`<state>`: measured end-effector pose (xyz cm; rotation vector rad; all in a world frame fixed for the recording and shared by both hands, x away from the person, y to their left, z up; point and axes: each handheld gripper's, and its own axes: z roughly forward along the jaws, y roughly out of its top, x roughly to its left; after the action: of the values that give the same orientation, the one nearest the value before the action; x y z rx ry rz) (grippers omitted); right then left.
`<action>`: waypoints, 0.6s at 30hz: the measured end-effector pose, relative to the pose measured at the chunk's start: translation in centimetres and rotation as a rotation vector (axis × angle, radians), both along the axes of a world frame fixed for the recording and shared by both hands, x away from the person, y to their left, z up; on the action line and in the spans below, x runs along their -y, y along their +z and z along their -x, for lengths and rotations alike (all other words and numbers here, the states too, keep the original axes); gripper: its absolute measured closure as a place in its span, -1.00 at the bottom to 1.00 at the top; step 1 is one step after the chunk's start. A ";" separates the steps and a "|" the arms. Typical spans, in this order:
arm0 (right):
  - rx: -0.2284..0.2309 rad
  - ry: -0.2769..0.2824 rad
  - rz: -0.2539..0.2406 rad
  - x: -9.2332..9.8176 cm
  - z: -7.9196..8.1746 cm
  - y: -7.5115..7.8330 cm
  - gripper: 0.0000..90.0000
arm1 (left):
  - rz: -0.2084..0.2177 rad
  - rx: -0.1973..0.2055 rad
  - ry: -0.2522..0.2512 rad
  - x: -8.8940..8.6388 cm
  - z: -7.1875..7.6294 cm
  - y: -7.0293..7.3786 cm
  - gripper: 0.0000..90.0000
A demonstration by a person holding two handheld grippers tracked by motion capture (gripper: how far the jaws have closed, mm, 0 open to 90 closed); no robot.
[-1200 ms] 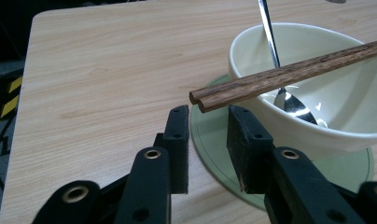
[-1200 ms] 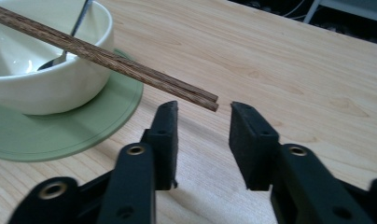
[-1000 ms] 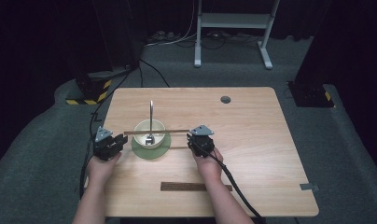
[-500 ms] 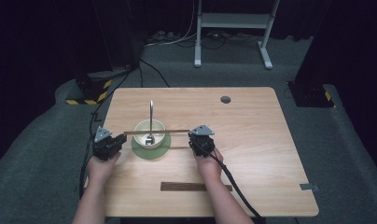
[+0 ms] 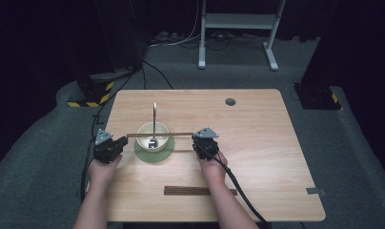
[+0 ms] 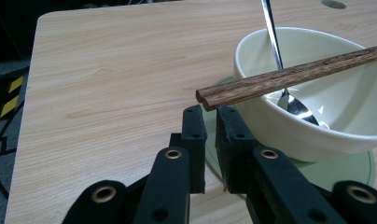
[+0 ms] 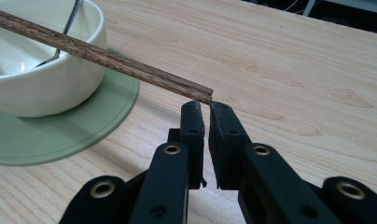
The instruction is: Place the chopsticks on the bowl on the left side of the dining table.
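the pair of dark wooden chopsticks [image 5: 159, 135] lies across the round cream ceramic bowl [image 5: 153, 137] near the surface's left edge; left claw [image 6: 210, 114] and right claw [image 7: 203, 108], both closed empty, sit under its ends.

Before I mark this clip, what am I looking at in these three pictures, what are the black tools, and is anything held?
No robot here: a person holds a hand-held gripper in each hand. One camera looks down on the wooden table; the other two ride on the tools and look along their black jaws. A cream bowl with a metal spoon in it stands on a green saucer. A pair of wooden chopsticks lies across the bowl's rim. The left hand-held gripper and the right hand-held gripper sit at its two ends, jaws nearly closed with only a thin gap, gripping nothing. A second pair of chopsticks lies nearer the person.
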<state>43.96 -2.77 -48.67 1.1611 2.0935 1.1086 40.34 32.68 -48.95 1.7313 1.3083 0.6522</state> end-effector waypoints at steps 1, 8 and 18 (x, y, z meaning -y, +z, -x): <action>-0.002 0.000 0.000 0.0 0.0 0.0 0.87 | -0.002 0.000 0.000 0.0 0.0 0.0 0.82; 0.002 0.000 0.007 -0.1 -0.1 0.0 0.87 | -0.012 0.004 -0.005 -0.1 0.0 0.0 0.83; 0.007 -0.002 0.011 -0.3 0.0 -0.1 0.87 | -0.009 0.000 -0.002 -0.1 0.0 0.0 0.83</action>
<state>43.99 -2.50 -48.78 1.1519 2.0899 1.0980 40.34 32.83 -48.93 1.7399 1.3047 0.6585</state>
